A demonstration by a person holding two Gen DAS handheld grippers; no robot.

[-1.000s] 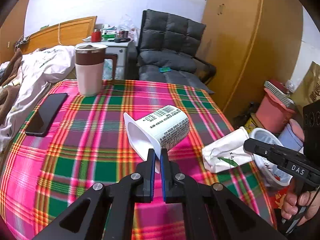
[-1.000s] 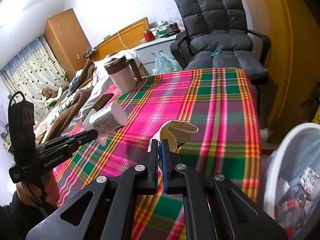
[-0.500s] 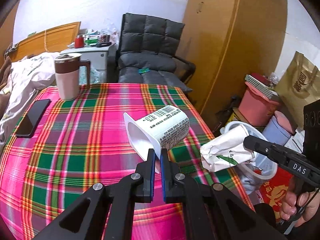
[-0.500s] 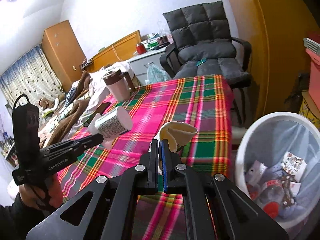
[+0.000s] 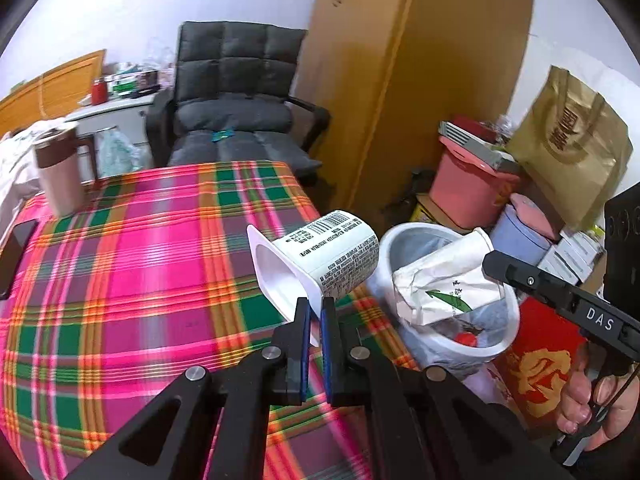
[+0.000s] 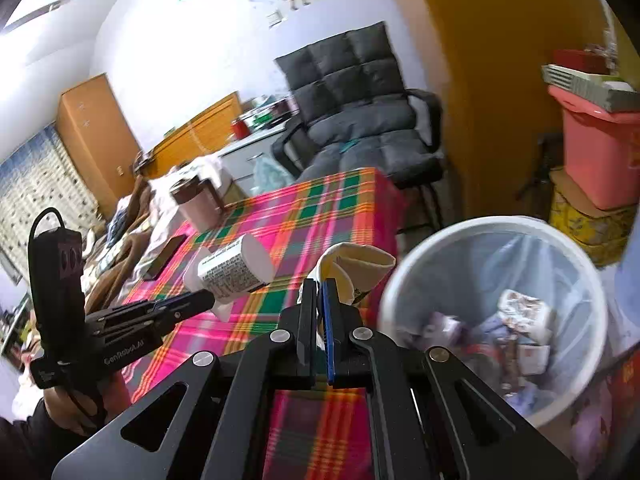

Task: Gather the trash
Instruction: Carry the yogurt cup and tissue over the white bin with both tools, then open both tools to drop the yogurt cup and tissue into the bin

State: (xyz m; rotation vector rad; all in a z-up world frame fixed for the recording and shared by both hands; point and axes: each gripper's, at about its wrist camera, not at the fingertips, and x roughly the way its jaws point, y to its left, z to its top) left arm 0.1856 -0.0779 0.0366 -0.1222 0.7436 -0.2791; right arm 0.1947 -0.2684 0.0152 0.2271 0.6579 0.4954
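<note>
My left gripper (image 5: pixel 314 308) is shut on the rim of a white yogurt cup (image 5: pixel 324 258) with a barcode label, held over the right edge of the plaid table (image 5: pixel 140 280). My right gripper (image 6: pixel 319 292) is shut on a crumpled white paper carton (image 6: pixel 356 266); in the left wrist view the carton (image 5: pixel 444 280) hangs over the white trash bin (image 5: pixel 496 344). The bin (image 6: pixel 404 284) stands on the floor beside the table, lined with a bag and holding several pieces of trash. The cup also shows in the right wrist view (image 6: pixel 236 266).
A brown-lidded jug (image 5: pixel 60 176) and a black phone (image 5: pixel 12 252) are on the table's far left. A dark armchair (image 5: pixel 232 120) stands behind the table. A pink bin (image 5: pixel 472 188), boxes and a gold bag (image 5: pixel 568 144) crowd the floor at right.
Both grippers have swung right with their loads, from over the table toward the bin. The carton now hangs over the bin's mouth; the cup is near the table's right edge.
</note>
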